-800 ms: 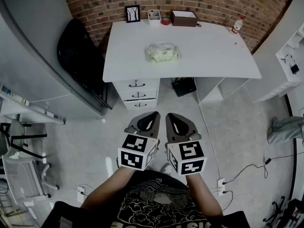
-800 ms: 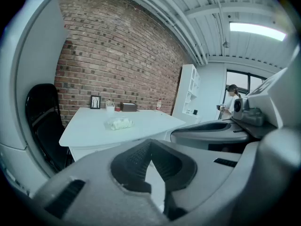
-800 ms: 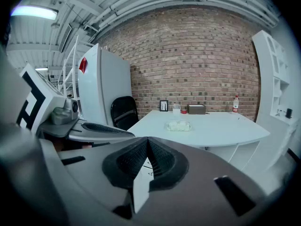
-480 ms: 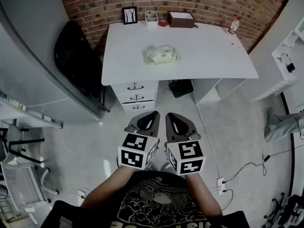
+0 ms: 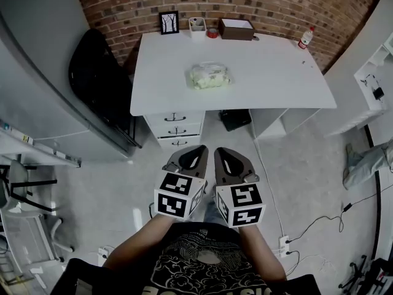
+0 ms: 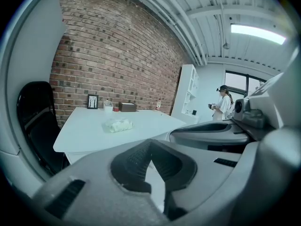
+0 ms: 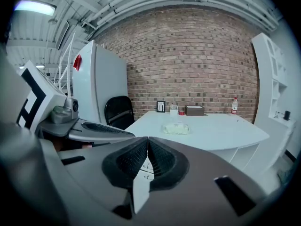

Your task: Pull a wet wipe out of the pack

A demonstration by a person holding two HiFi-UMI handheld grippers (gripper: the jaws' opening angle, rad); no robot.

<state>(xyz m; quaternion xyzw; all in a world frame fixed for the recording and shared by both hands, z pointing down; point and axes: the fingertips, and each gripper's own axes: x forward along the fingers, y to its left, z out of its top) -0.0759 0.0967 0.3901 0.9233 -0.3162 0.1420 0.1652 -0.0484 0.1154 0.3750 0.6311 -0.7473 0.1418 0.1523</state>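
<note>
The wet wipe pack (image 5: 209, 76), pale green and crinkly, lies in the middle of the white desk (image 5: 276, 72). The left gripper view shows the pack (image 6: 118, 125) small on the desk, and so does the right gripper view (image 7: 176, 128). Both grippers are held side by side over the floor, well short of the desk. My left gripper (image 5: 196, 149) is shut with nothing in it. My right gripper (image 5: 221, 150) is shut and empty too.
At the desk's back edge stand a picture frame (image 5: 169, 23), a white cup (image 5: 198, 26), a brown box (image 5: 237, 28) and a bottle (image 5: 305, 37). A black chair (image 5: 98, 78) is left of the desk, drawers (image 5: 176, 125) beneath it. Cables (image 5: 319, 223) lie on the floor. A person (image 6: 222, 105) stands far right.
The desk and pack have shifted slightly in the head view as the camera moves. Both grippers stay shut and side by side.
</note>
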